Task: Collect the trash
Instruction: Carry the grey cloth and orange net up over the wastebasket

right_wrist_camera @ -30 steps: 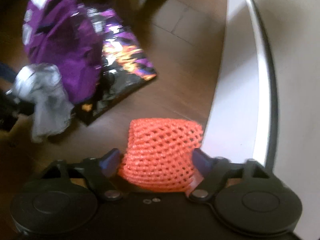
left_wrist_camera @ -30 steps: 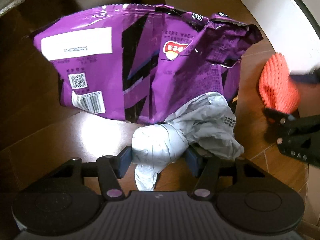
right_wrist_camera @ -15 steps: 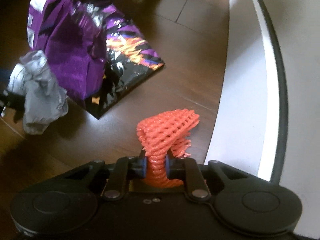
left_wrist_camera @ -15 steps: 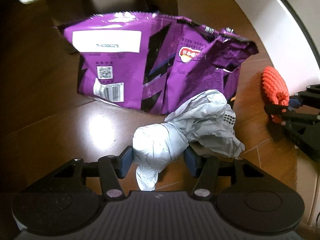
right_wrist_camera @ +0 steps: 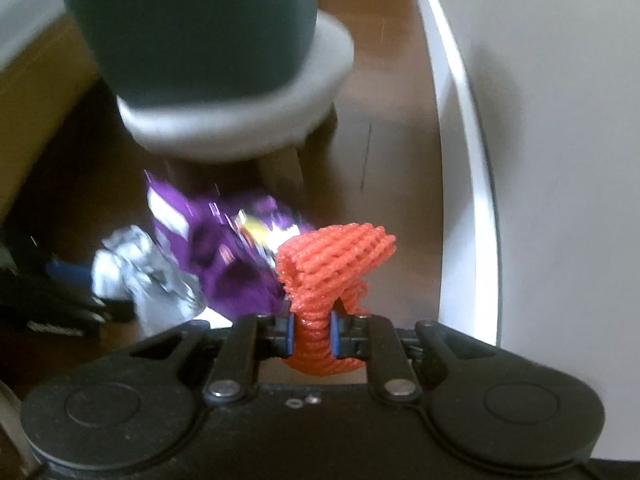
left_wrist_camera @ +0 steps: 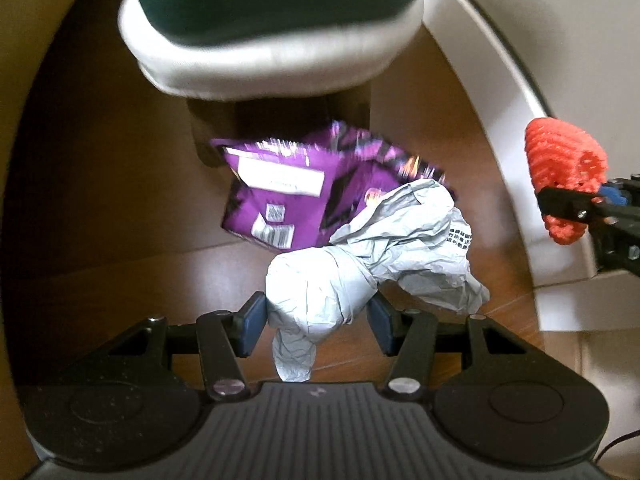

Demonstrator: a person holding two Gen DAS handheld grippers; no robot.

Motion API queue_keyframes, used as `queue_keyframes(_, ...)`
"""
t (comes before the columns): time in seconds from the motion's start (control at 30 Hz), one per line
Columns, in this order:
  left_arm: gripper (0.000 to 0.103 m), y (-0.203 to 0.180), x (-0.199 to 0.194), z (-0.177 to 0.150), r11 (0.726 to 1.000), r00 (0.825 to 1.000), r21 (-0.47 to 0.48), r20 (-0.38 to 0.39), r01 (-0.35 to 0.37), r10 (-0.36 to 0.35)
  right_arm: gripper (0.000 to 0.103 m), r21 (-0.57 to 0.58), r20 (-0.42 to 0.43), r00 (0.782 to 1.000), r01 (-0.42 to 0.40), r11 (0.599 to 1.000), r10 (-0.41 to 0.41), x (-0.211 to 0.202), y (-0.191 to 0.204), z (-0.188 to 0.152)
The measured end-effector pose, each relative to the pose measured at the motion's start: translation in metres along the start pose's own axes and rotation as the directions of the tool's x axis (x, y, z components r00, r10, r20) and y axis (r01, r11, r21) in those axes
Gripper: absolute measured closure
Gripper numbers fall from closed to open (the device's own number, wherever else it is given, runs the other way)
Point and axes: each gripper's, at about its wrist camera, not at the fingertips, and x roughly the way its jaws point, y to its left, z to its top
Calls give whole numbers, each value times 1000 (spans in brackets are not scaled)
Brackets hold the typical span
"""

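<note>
My left gripper (left_wrist_camera: 316, 322) is shut on a crumpled grey plastic bag (left_wrist_camera: 372, 264) and holds it above the wooden floor. My right gripper (right_wrist_camera: 312, 330) is shut on an orange foam fruit net (right_wrist_camera: 332, 268), squeezed thin between the pads; the net also shows at the right edge of the left wrist view (left_wrist_camera: 566, 168). A purple snack bag (left_wrist_camera: 288, 196) lies on the floor beyond the grey bag, and shows blurred in the right wrist view (right_wrist_camera: 224, 256). The left gripper with the grey bag (right_wrist_camera: 132, 276) sits at the left of the right wrist view.
A stool or chair with a dark green top and white padded rim (left_wrist_camera: 264, 60) stands just beyond the snack bag (right_wrist_camera: 224, 120). A white wall or panel (right_wrist_camera: 540, 160) runs along the right side. Brown wooden floor (left_wrist_camera: 120, 240) spreads to the left.
Both grippers have risen and pulled back with their loads, so the purple bag looks smaller and the stool has come into view. The right gripper closed on the orange net a second ago.
</note>
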Motion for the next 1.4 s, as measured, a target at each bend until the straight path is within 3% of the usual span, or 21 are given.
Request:
queue_keyframes(0.13, 49, -1, -42, 5, 1000, 998, -15, 67, 11, -10, 88, 15, 101, 994, -48, 999, 46, -45, 5, 14)
queue_keyframes(0.43, 49, 19, -145, 36, 993, 976, -105, 217, 56, -32, 88, 26, 282, 953, -127, 992, 115, -135, 12, 39)
queue_keyframes(0.73, 49, 31, -242, 60, 988, 941, -140, 339, 72, -20, 88, -47, 433, 881, -186, 981, 188, -217, 23, 73)
queue_keyframes(0.8, 49, 33, -261, 67, 985, 929, -145, 368, 88, -29, 88, -81, 468, 861, -186, 979, 202, -234, 29, 83)
queue_keyframes(1.0, 49, 34, -322, 98, 985, 870, -138, 492, 105, -24, 88, -170, 538, 810, -168, 971, 234, -259, 43, 127)
queue_keyframes(1.17, 49, 30, -350, 129, 986, 822, -149, 569, 71, 27, 88, -243, 543, 807, -114, 963, 232, -254, 56, 165)
queue_keyframes(1.27, 49, 28, -352, 148, 984, 808, -162, 588, 69, 40, 88, -266, 537, 816, -77, 961, 214, -244, 62, 187)
queue_keyframes(1.4, 49, 25, -338, 173, 982, 815, -183, 575, 41, 73, 88, -245, 494, 848, -76, 967, 192, -220, 63, 212)
